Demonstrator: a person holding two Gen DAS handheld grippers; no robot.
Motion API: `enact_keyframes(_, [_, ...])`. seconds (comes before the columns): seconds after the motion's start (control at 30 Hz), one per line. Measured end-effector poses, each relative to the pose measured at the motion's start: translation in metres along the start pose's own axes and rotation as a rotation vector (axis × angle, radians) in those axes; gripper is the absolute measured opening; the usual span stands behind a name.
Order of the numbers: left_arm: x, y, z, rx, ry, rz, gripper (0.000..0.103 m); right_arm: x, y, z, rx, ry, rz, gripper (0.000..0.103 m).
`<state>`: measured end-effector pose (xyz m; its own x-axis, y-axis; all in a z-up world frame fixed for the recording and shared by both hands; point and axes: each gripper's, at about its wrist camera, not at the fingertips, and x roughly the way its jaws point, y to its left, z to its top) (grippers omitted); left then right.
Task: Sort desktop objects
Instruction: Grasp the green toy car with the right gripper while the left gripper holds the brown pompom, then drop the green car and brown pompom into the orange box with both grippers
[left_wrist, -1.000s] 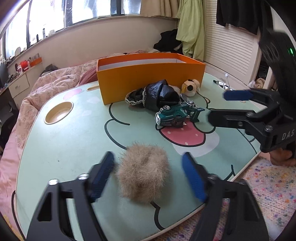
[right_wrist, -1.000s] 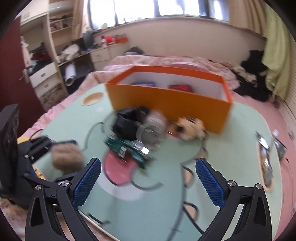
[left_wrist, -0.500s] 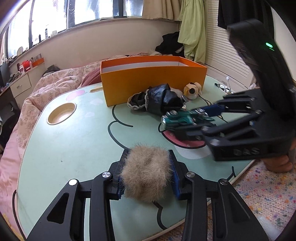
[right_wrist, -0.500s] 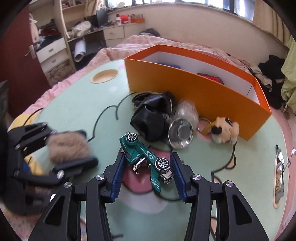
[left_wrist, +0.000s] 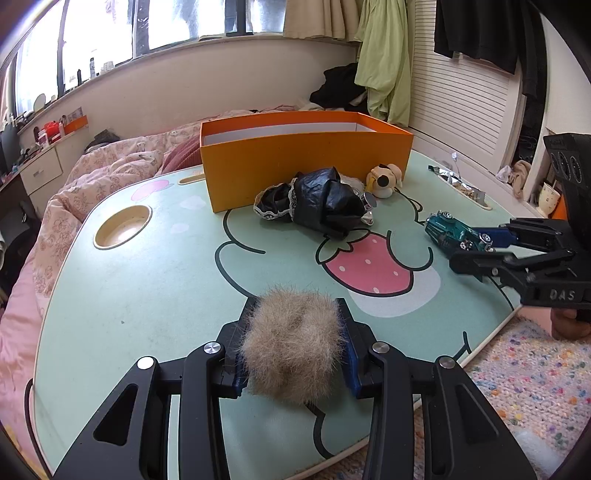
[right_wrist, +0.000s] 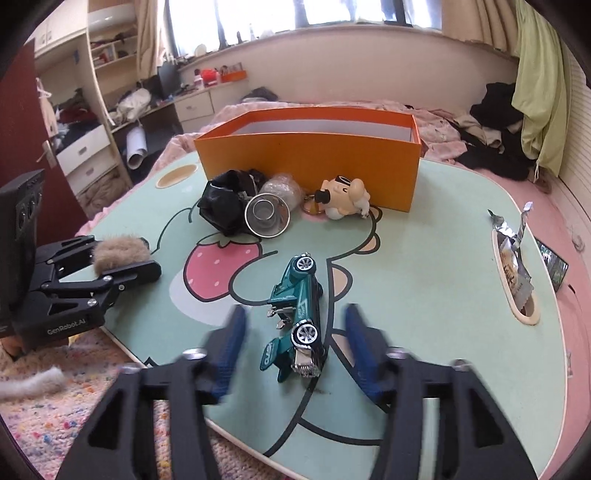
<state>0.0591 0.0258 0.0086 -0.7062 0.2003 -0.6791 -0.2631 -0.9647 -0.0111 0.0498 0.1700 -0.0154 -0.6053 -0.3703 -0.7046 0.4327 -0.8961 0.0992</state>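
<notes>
While fur ball (left_wrist: 293, 354) hides left pads (left_wrist: 349, 354), right view shows toy car (right_wrist: 297, 317) lying free

Fluffy fur ball (left_wrist: 293, 354); glossy toy car (right_wrist: 297, 317); matt cardboard box (right_wrist: 306, 162).

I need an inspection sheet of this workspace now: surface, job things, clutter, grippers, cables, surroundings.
Surface: green cartoon table, strawberry print.
Job's things: orange box at the far side; green toy car on its side; fur ball; black pouch; metal cup; dog figure.
Clutter: foil wrapper at the right edge.
Grippers: left gripper shut on the fur ball; right gripper opening, the car between the jaws, pads apart from it.
Cables: nothing seen.
Surroundings: pink bed, hanging clothes, patterned rug.
</notes>
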Motion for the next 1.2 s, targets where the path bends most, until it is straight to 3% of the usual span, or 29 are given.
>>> enact_keyframes(0.23, [0.0, 0.0, 0.0, 0.0, -0.001, -0.001, 0.04, 0.004, 0.001, -0.003, -0.018, 0.001, -0.045, 0.063])
enact_keyframes(0.3, [-0.001, 0.0, 0.0, 0.0, -0.004, 0.004, 0.035, 0.004, 0.001, -0.005, -0.02, -0.006, -0.067, 0.032])
enact_keyframes(0.33, [-0.001, 0.001, 0.001, -0.002, -0.005, 0.011, 0.025, 0.003, -0.001, -0.005, -0.019, -0.01, -0.081, 0.024])
enact_keyframes(0.47, [0.002, 0.001, 0.01, 0.011, 0.009, -0.001, 0.024, 0.001, -0.006, 0.004, -0.002, -0.03, -0.07, 0.024])
enact_keyframes(0.57, [-0.002, -0.002, 0.032, 0.028, -0.031, -0.023, 0.024, -0.003, -0.007, 0.026, -0.001, -0.067, -0.072, 0.024])
enact_keyframes(0.7, [-0.007, 0.002, 0.081, 0.017, -0.089, -0.076, 0.024, -0.011, -0.014, 0.07, 0.036, -0.127, -0.016, 0.024])
enact_keyframes(0.83, [0.008, 0.019, 0.135, -0.024, -0.11, -0.086, 0.024, 0.0, -0.03, 0.119, 0.093, -0.149, -0.025, 0.025])
enact_keyframes(1.0, [0.055, 0.039, 0.178, -0.066, -0.051, -0.062, 0.025, 0.041, -0.046, 0.164, 0.167, -0.096, -0.01, 0.025])
enact_keyframes(1.1, [0.088, 0.051, 0.187, -0.136, -0.013, -0.087, 0.034, 0.064, -0.056, 0.179, 0.212, -0.076, -0.01, 0.026])
enact_keyframes(1.2, [0.1, 0.065, 0.18, -0.232, 0.015, -0.124, 0.038, 0.066, -0.065, 0.182, 0.254, -0.073, -0.015, 0.037])
